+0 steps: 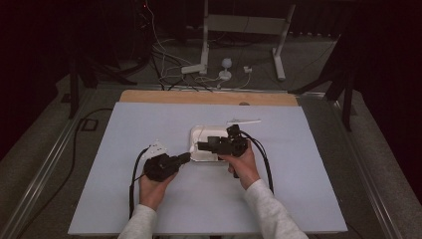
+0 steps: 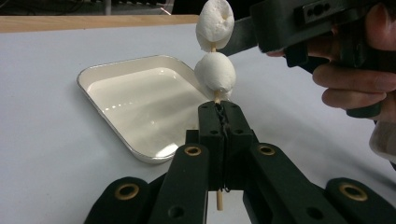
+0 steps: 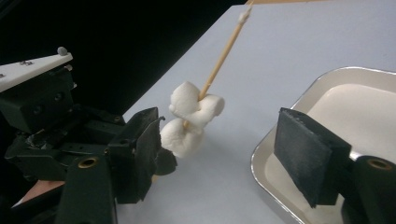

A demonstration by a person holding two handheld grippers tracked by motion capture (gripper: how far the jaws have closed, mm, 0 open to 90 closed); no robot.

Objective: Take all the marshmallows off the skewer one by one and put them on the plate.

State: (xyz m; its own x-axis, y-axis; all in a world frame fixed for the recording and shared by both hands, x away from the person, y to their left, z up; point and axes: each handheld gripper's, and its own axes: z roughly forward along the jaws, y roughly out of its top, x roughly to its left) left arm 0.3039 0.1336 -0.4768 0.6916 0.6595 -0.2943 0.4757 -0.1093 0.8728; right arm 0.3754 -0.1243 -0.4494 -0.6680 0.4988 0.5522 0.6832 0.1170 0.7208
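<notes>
While skewer (image 2: 216, 99) with two marshmallows (image 2: 215, 74) is being pinched upright by left gripper (image 2: 218, 111) beside white tray (image 2: 93, 74), right gripper (image 3: 224, 154) jaws are being held spread; marshmallow should be squeezed gently, slid straight along stick.

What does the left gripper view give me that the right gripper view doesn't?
Left gripper view, not the right one: the left tool shut on the lower end of the skewer, nearly the whole rim of the tray, and the person's right hand.
Right gripper view, not the left one: the skewer's long bare upper stretch with white residue at its tip, and the right tool with its jaws standing apart.
Both: two marshmallows threaded on the skewer, the white tray and the pale table.
</notes>
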